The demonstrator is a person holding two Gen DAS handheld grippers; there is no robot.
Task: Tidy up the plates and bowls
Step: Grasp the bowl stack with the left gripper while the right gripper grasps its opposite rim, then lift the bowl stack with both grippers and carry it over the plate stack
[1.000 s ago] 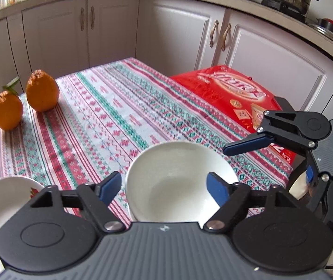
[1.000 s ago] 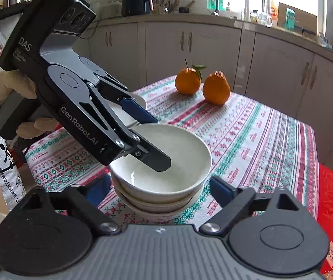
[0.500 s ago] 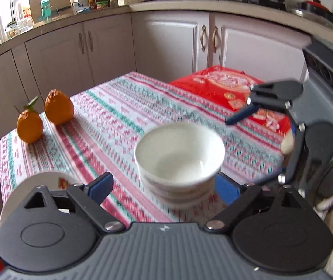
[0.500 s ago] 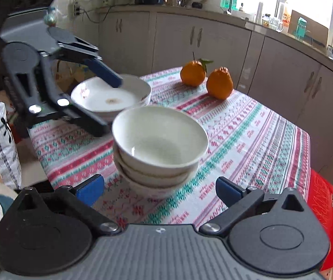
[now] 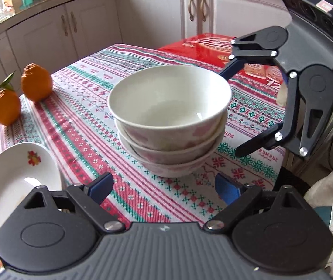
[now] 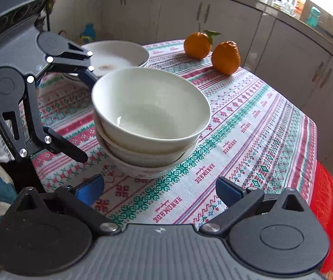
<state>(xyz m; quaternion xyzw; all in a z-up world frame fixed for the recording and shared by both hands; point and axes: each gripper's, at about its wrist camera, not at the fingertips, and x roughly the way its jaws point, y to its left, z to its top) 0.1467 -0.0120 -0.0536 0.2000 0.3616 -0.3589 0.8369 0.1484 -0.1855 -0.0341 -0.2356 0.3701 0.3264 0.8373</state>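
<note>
Three nested bowls (image 5: pixel 169 121) on the striped tablecloth (image 5: pixel 77 107), plate (image 5: pixel 10 186) at its left edge; left gripper (image 5: pixel 164 186) spread, empty, short of the stack. From the right: right gripper (image 6: pixel 159 190) spread, empty, bowls just ahead, stacked plates (image 6: pixel 117 57) and two oranges (image 6: pixel 213 49) beyond.

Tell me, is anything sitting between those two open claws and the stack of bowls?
Nothing visible. The stack of bowls stands alone on the tablecloth, with bare cloth before the left gripper and the right gripper. The oranges and the plates lie off to the sides.
</note>
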